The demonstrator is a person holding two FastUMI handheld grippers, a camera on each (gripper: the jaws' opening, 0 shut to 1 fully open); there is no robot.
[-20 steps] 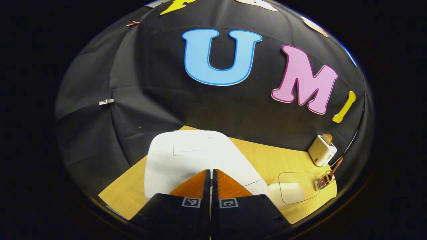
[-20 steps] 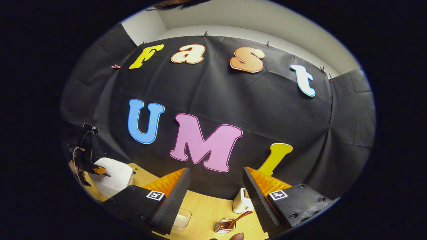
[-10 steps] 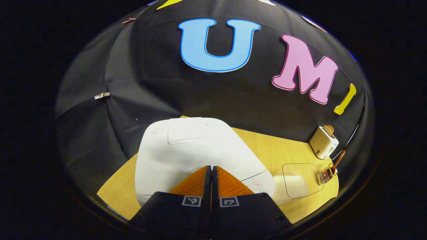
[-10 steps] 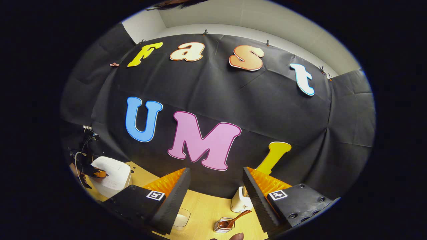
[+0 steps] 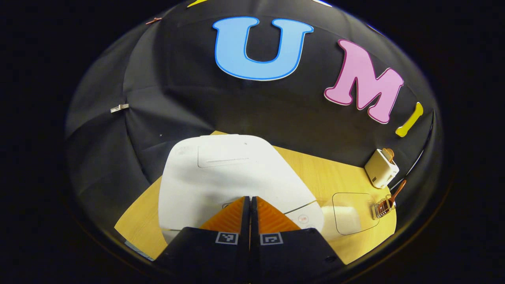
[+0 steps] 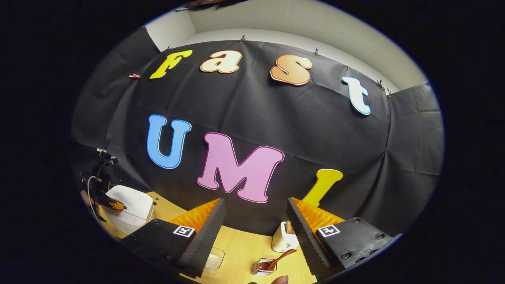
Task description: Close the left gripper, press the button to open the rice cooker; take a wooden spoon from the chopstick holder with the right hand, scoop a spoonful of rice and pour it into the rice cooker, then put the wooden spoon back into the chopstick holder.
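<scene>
The white rice cooker (image 5: 225, 173) sits lid down on the wooden table, right in front of my left gripper (image 5: 250, 199), which is shut with its tips at the cooker's front edge beside a small round button (image 5: 303, 218). The right gripper view catches the same cooker (image 6: 130, 207) far left, with my left gripper (image 6: 116, 205) resting on it. My right gripper (image 6: 256, 209) hangs open and holds nothing, above the table. A wooden spoon (image 6: 278, 260) leans in the chopstick holder (image 6: 263, 268) below it; that spoon (image 5: 396, 191) stands far right. A clear box of rice (image 5: 349, 215) lies beside the cooker.
A small cream toaster (image 5: 380, 169) stands at the table's back right, near the holder; the right gripper view has the toaster (image 6: 282, 238) just past my right finger. The rice box (image 6: 213, 260) peeks out under my right gripper's left finger. Black cloth walls the back.
My left gripper moved down and closer to the cooker's front; the cooker looms larger. The right gripper has barely shifted.
</scene>
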